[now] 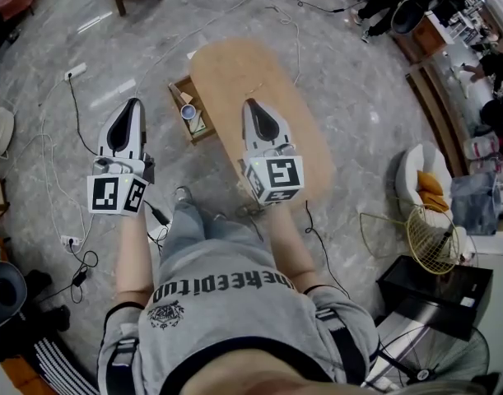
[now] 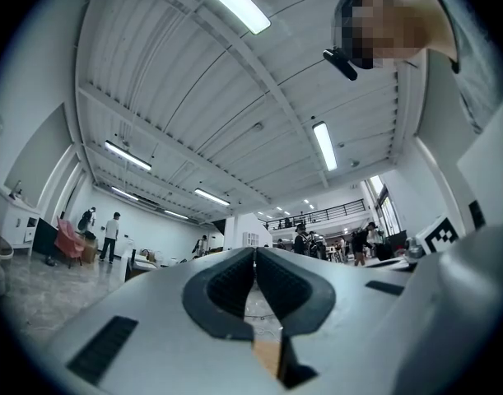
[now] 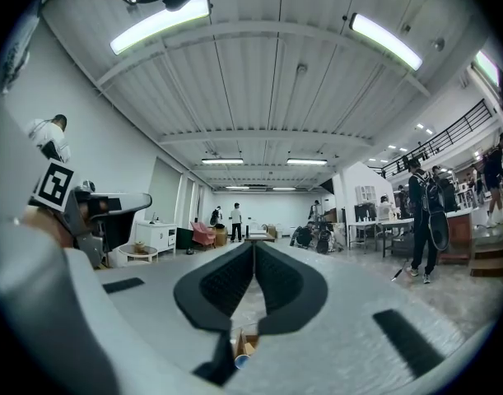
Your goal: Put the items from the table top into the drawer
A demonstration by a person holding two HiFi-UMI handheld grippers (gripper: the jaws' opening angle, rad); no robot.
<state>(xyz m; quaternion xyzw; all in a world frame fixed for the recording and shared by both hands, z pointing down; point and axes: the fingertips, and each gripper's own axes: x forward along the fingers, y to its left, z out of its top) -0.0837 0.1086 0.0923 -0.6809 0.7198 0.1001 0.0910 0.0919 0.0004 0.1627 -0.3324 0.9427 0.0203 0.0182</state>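
Head view: we hold the left gripper point(image 1: 134, 104) and right gripper point(image 1: 249, 104) pressed together and empty. The open drawer point(image 1: 174, 94) juts from the left edge of the tabletop point(image 1: 259, 72), ahead and between both claws, with a blue-rimmed cup point(image 1: 188, 111) inside. Left gripper view: jaws together, pinching nothing. Right gripper view: jaws together, the cup just below them.

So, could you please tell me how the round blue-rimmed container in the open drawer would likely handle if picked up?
The blue-rimmed container looks small and hollow, so it is probably light and crushable. Its round shape suggests it could roll if tipped over. It sits among other items in the drawer, so a push would likely jam it.
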